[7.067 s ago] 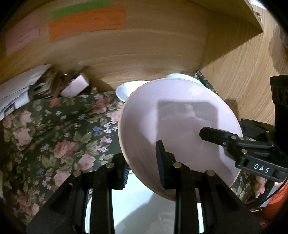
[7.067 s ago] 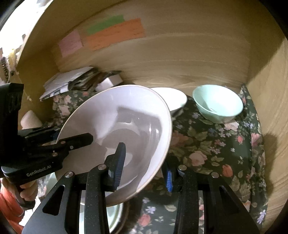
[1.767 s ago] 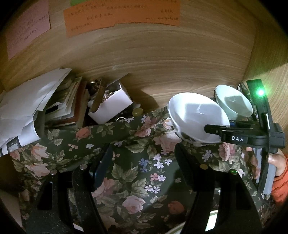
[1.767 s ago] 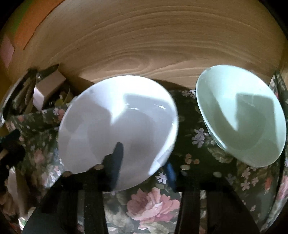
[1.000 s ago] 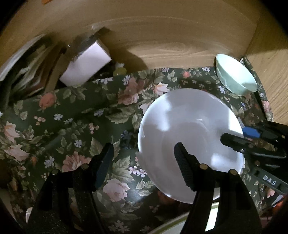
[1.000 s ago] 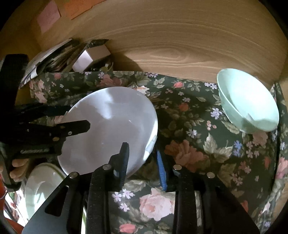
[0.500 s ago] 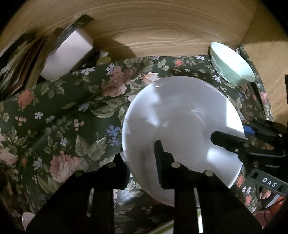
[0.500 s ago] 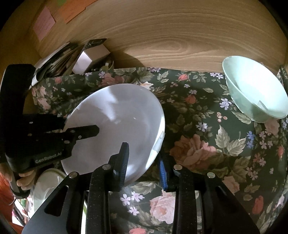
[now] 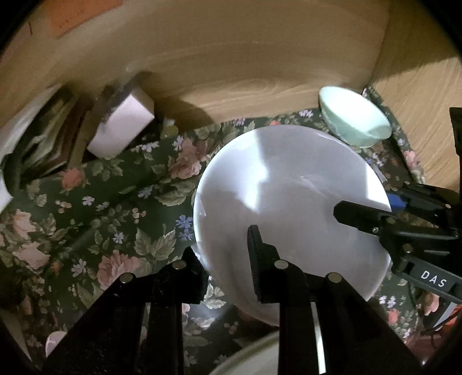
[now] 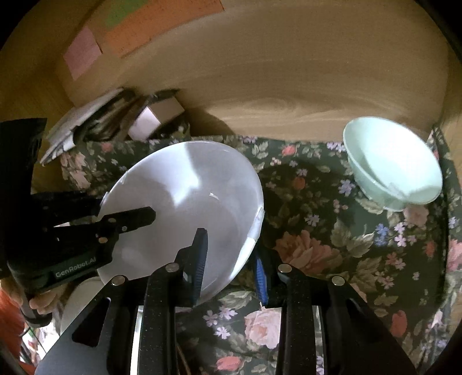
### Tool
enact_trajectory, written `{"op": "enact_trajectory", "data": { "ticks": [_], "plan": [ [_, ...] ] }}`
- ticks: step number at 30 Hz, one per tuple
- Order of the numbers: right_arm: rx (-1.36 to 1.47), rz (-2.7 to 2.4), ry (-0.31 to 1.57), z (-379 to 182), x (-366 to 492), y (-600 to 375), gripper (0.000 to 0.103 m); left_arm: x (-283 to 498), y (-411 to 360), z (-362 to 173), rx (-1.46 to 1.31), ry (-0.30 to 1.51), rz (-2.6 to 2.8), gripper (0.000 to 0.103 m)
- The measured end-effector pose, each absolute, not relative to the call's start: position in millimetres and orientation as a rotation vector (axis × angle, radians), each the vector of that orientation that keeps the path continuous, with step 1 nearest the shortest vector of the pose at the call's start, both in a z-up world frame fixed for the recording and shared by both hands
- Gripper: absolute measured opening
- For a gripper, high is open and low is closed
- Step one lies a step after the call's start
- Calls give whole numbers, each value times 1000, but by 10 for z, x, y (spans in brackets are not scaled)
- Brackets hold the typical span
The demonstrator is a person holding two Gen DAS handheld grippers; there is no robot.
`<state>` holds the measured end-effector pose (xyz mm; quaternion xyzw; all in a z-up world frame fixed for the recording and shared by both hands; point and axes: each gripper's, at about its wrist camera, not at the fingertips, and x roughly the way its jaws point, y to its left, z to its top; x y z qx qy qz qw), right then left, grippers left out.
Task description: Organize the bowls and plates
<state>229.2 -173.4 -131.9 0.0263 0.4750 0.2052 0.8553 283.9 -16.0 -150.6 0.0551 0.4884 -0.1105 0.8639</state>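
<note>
white bowl (image 10: 187,207) pinched at opposite rims by left gripper (image 9: 228,268) and right gripper (image 10: 228,259), both clamped tight, held tilted; mint bowl (image 10: 395,164) sits far right.

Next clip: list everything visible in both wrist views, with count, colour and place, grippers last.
white bowl: 1, white, held over the cloth, centre
mint bowl: 1, pale green, on the cloth, back right corner
floral tablecloth: 1, dark green with pink roses, covers the shelf
white box: 1, white, back left
paper stack: 1, white and dark, far left
sticky notes: several, orange, green, pink, on the wooden back wall
left gripper: 1, black, clamped on the white bowl's rim
right gripper: 1, black with blue pads, clamped on the opposite rim
</note>
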Motion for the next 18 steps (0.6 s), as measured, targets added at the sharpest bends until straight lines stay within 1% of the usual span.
{"op": "enact_trajectory", "data": {
  "ticks": [11,18],
  "plan": [
    [22,459,920,-999,2090,-1597,27,2494,-8,-1145,73,929,-210,24],
    [-3,497,890,-876,1951,-1399,27,2260,159,-1008,53,889,-176,24]
  ]
}}
